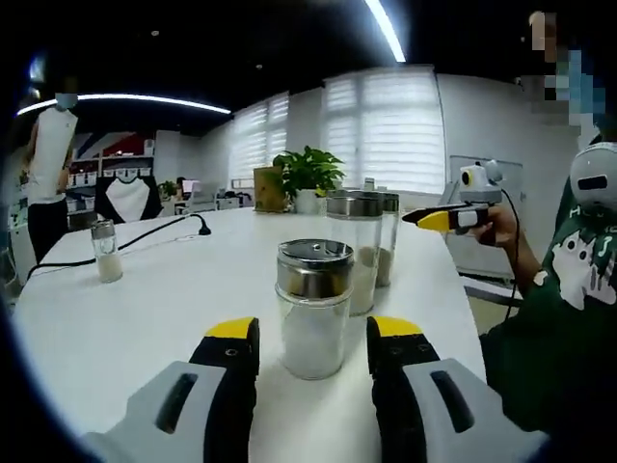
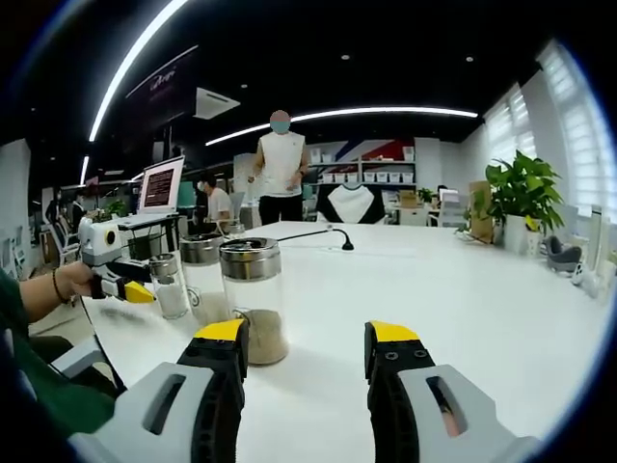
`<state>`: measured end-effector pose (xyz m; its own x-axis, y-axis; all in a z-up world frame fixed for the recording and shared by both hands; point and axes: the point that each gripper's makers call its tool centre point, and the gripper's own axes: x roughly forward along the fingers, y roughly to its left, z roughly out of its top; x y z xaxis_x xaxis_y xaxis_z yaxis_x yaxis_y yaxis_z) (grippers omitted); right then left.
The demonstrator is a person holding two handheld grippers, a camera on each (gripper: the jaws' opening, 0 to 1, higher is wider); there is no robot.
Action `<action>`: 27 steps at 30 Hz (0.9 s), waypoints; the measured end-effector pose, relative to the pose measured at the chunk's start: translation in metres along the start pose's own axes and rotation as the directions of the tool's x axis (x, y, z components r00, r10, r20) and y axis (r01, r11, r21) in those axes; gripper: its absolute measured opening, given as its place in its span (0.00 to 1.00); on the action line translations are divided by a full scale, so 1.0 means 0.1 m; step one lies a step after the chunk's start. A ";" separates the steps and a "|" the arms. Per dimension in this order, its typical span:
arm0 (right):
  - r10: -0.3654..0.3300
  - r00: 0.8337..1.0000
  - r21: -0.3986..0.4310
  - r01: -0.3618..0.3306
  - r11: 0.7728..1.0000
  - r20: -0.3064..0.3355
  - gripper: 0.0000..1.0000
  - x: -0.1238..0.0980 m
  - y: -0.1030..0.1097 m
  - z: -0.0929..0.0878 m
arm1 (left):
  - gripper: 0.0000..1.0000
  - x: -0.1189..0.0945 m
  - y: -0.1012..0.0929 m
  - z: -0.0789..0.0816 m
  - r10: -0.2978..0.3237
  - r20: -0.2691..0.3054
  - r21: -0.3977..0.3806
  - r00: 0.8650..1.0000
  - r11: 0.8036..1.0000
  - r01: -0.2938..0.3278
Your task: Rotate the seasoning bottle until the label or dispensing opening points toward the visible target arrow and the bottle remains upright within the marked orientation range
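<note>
Left gripper [image 1: 312, 338]: jaws spread wide, yellow-tipped, holding nothing; the seasoning bottle [image 1: 313, 309] stands between the tips, clear of both.

Seasoning bottle: glass jar with a metal shaker cap, pale contents in its lower part, long axis vertical, standing on the white table [image 1: 145, 309]. No label or opening can be made out on it, so its facing cannot be told.

Just beyond it, slightly right of the left gripper's line: two taller jars [image 1: 361, 246], metal-capped, upright, one close behind the other.

Far left of the left gripper: a small shaker [image 1: 106, 250], upright, with a black cable [image 1: 116, 246] running past it across the table.

At the far end of the table: a potted plant [image 1: 308, 177].

Right gripper [image 2: 301, 347]: jaws released and apart, empty. A tall jar with brownish powder [image 2: 253, 299] stands just ahead of its left jaw, upright. Beyond that, further left, stand another capped jar [image 2: 201, 275] and a small glass shaker [image 2: 169, 285].

Far behind the table: a standing person [image 2: 281, 166] and shelving.
</note>
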<state>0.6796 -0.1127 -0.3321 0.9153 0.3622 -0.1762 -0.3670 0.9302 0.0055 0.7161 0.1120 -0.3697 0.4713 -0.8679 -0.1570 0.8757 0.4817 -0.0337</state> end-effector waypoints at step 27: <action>0.003 1.000 0.006 -0.003 1.000 0.001 0.48 -0.04 0.03 -0.02 | 0.51 -0.01 0.04 0.03 0.421 0.039 -0.057 0.906 0.906 -0.419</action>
<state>0.6745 -0.1113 -0.3333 0.9143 0.3649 -0.1755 -0.3687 0.9295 0.0118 0.7198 0.1141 -0.3671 0.7999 -0.5883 -0.1183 0.5904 0.8069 -0.0207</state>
